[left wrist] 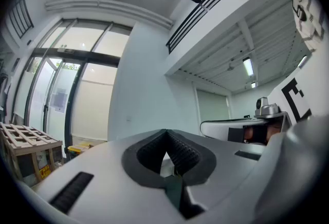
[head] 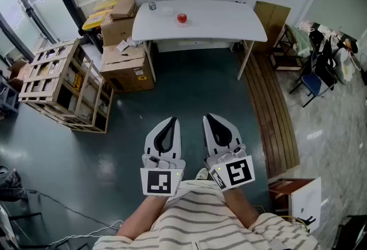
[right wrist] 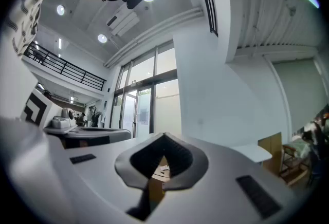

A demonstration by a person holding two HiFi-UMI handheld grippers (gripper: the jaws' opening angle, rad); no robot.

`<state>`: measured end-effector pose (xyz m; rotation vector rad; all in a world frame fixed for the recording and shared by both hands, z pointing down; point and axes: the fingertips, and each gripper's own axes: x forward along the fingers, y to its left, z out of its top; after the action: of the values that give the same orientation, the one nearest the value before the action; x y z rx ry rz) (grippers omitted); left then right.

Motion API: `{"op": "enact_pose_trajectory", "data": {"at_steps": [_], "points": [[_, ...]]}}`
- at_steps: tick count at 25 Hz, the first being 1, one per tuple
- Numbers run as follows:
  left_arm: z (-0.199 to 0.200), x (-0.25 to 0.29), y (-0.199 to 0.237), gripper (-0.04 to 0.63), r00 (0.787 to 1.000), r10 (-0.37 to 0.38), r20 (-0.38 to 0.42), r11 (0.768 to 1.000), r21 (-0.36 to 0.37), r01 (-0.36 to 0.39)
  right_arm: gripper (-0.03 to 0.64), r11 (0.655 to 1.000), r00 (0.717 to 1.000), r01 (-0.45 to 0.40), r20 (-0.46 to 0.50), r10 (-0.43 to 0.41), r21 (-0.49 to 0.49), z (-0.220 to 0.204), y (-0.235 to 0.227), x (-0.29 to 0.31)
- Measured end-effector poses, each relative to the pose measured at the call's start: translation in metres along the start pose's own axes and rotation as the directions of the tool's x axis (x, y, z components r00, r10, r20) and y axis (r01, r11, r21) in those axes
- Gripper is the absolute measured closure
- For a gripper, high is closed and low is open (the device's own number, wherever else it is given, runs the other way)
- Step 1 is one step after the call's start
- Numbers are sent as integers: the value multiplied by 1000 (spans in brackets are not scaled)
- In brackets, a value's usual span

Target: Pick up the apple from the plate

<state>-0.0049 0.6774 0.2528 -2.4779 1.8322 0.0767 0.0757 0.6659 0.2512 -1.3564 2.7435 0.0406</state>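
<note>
Far ahead of me, the apple [head: 182, 18] lies on the table [head: 229, 22], near its middle. Boxes [head: 123, 48] stand left of the table, with a crate [head: 63, 85] left of those.

No text, label or number can be read.

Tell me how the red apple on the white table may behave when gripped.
The apple looks round, so it would probably roll if nudged. It looks small on the table, so it is likely light.
</note>
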Motion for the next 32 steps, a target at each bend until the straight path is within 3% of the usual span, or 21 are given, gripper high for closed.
{"op": "enact_pose_trajectory", "data": {"at_steps": [12, 21, 32], "points": [[-5, 26, -44, 592, 1000, 0, 1, 1000, 4, 0, 606, 999, 1000, -28, -2, 28, -19, 1, -36, -20], [-21, 44, -76, 592, 999, 11, -45, 1000, 28, -10, 606, 997, 1000, -20, 3, 19, 68, -14, -76, -33], [-48, 118, -59, 592, 998, -5, -70, 1000, 7, 5, 606, 997, 999, 11, -39, -9, 74, -37, -133, 20]]}}
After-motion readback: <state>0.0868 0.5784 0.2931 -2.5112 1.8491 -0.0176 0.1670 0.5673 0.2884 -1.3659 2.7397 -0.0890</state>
